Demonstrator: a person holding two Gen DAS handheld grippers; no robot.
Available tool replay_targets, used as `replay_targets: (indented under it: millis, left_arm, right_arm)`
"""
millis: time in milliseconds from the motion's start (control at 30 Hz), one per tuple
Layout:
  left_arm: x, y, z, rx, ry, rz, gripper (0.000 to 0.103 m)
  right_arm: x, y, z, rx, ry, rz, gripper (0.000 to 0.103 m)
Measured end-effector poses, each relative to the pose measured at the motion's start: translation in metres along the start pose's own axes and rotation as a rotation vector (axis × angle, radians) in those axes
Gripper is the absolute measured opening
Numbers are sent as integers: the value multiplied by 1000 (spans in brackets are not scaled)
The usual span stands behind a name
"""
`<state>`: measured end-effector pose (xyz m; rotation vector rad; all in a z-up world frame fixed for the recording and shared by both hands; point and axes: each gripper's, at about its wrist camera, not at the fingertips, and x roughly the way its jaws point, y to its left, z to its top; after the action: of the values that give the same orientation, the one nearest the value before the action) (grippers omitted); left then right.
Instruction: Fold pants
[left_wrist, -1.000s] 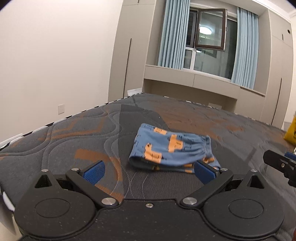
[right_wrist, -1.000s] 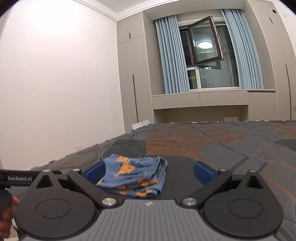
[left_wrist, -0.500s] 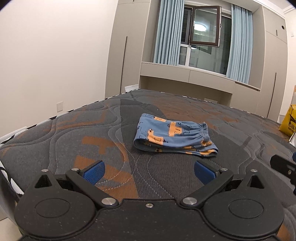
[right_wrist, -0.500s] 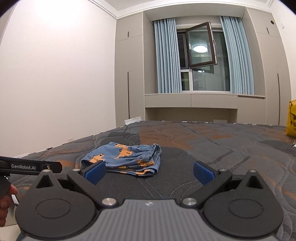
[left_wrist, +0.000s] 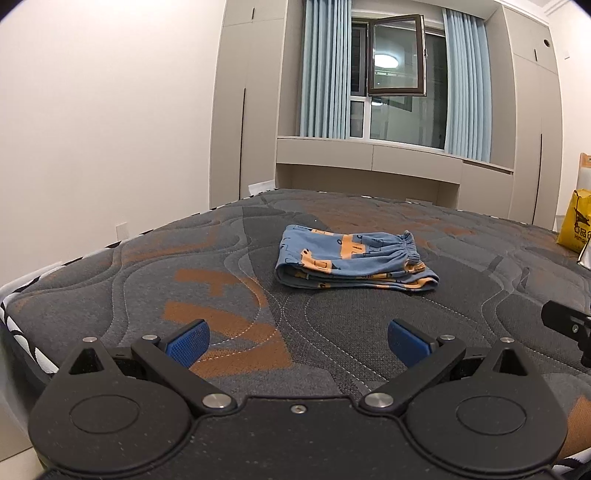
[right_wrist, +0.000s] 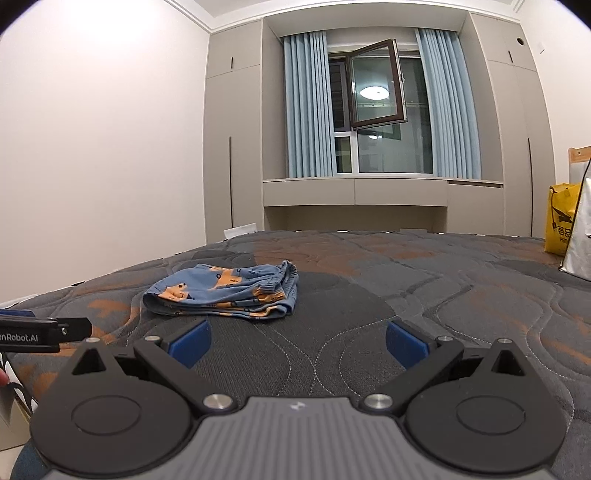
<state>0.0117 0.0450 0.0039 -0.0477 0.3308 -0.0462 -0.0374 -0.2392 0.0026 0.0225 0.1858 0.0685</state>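
Folded pants at frame centre on bed; left tongs and right tongs wide apart, empty. Risk: a careless nudge may undo the folds.

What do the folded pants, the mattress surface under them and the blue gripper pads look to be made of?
Pants: soft, matte, thin printed fabric, probably cotton knit; it folds limply and gathers at the elastic waistband.
Mattress: quilted woven fabric, slightly sheened, with curved stitch lines and puffed panels.
Left gripper pads: probably rubber or textured plastic, with a fine grid pattern.
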Motion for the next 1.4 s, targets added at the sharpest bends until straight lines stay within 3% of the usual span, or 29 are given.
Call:
replay_targets:
  millis: [233, 533, 1400]
  left_arm:
    - [-1, 1, -6, -4, -7, -19, 102]
    - [0, 7, -16, -9, 23, -21, 102]
    - [1, 6, -16, -15, 30, -16, 102]
  right_arm:
    - [-18, 3, -1, -12, -43, 2, 103]
    - [-20, 7, -8, -17, 2, 21, 103]
    - [-24, 3, -11, -5, 15, 14, 103]
